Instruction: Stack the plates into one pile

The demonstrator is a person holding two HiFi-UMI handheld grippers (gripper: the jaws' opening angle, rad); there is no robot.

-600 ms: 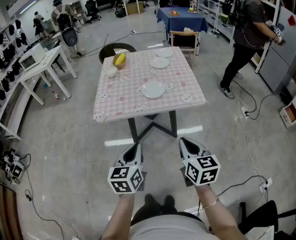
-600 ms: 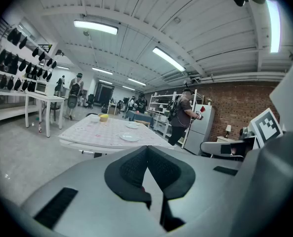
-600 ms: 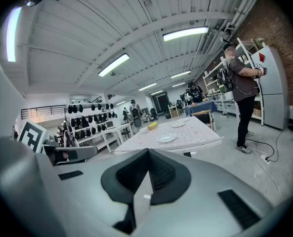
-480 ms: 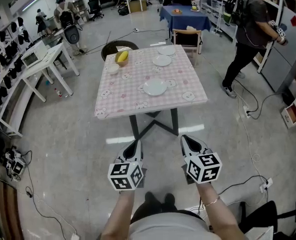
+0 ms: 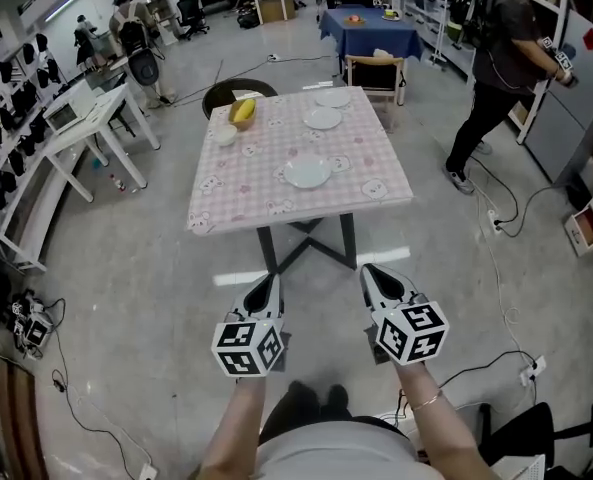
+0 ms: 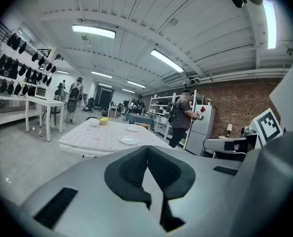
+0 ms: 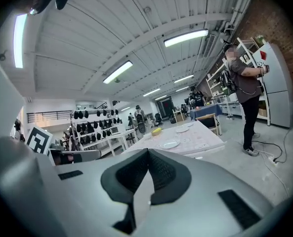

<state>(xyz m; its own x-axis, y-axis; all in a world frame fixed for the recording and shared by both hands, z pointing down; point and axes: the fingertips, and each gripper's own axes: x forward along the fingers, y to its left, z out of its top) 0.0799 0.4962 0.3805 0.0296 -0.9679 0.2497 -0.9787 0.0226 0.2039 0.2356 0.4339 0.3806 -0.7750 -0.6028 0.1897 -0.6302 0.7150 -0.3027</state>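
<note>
So: left gripper [image 5: 267,286] clenched, empty, held short of table [image 5: 238,203]. Three white plates on checked cloth: near plate [image 5: 307,172] mid-table, middle plate [image 5: 323,119] and far plate [image 5: 332,98] toward far right corner, none stacked. Likely stiff glazed ceramic: slippery, chippable, moderate weight. Pinch at near rim, lower flat. Right gripper [image 5: 370,276] clenched, empty too.

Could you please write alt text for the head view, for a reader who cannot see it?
The left claw and right claw, both shut and empty, are held over the floor short of a pink-checked table bearing three separate white plates, not yet stacked. A person stands to its right.
</note>
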